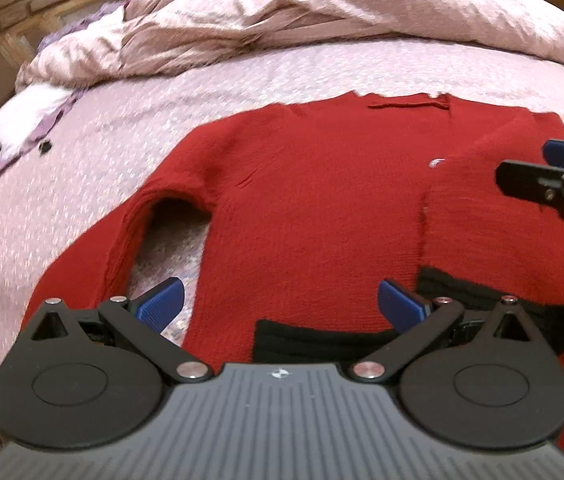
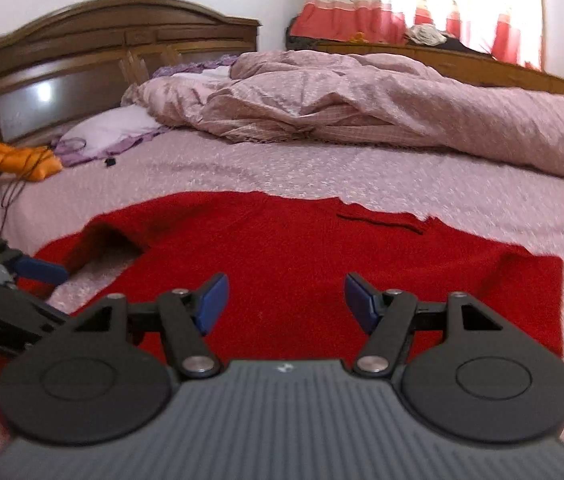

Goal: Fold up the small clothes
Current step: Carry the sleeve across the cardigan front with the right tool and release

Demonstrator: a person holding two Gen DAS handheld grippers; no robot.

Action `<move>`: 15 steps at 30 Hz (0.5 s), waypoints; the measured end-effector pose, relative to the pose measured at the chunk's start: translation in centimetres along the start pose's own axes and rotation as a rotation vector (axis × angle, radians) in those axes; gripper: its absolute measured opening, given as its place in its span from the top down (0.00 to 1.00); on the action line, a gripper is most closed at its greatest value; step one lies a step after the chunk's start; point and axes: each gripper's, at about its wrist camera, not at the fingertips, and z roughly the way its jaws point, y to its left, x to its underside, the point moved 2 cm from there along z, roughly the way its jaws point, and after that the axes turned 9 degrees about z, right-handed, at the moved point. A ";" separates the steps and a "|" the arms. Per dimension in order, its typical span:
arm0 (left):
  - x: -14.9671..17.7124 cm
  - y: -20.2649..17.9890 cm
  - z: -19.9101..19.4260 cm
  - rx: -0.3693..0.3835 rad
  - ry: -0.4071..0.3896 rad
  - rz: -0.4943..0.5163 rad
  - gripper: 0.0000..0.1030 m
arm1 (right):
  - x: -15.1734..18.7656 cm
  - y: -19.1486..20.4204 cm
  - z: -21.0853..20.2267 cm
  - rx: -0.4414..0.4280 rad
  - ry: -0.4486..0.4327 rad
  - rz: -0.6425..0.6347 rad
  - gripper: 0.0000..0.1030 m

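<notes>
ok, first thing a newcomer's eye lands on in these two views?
The red sweater, spread flat on the pink bedspread, fills the middle of both views, one side already folded inward. Both sets of jaws stand open and empty above it. Behind lies a rumpled pink duvet against the wooden headboard.

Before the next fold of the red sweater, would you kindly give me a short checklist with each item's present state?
1. Left tool open, nothing between its pads: ok.
2. Right tool open and empty above the red sweater: ok.
3. Right side of the sweater already folded over the body: ok.
4. Left sleeve folded in: not ok, it lies out to the side on the bedspread.
5. Black hem band flat: cannot tell, partly hidden by the left tool.
6. Crumpled duvet away from the sweater: ok.
</notes>
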 end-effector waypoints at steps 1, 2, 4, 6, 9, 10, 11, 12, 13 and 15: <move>-0.1 -0.5 -0.2 0.006 -0.008 0.018 0.00 | 0.1 -0.5 -0.6 0.016 -0.001 0.011 0.36; -0.2 -1.0 -0.3 0.013 -0.016 0.036 0.00 | 0.2 -0.9 -0.9 0.032 -0.001 0.018 0.36; -0.3 -2.1 -0.7 0.031 -0.035 0.077 0.00 | 0.4 -2.0 -1.8 0.081 0.003 0.036 0.36; -0.4 -3.3 -0.9 0.051 -0.050 0.126 0.00 | 0.8 -3.2 -2.5 0.130 0.011 0.067 0.36; -0.3 -5.2 -1.0 0.080 -0.059 0.187 0.00 | 1.5 -5.1 -3.1 0.197 0.032 0.112 0.36; -0.2 -5.9 -0.9 0.092 -0.055 0.203 0.00 | 1.8 -5.7 -3.4 0.223 0.043 0.124 0.36; -0.1 -6.6 -0.9 0.110 -0.053 0.221 0.00 | 2.1 -6.4 -3.6 0.248 0.053 0.132 0.36; 0.0 -7.2 -0.9 0.126 -0.052 0.236 0.00 | 2.4 -6.9 -3.7 0.270 0.063 0.138 0.36; 0.2 -7.9 -0.9 0.144 -0.052 0.259 0.00 | 2.6 -7.4 -3.9 0.293 0.071 0.146 0.36; 0.4 -9.2 -0.9 0.173 -0.052 0.304 0.00 | 3.0 -8.3 -4.1 0.323 0.093 0.160 0.36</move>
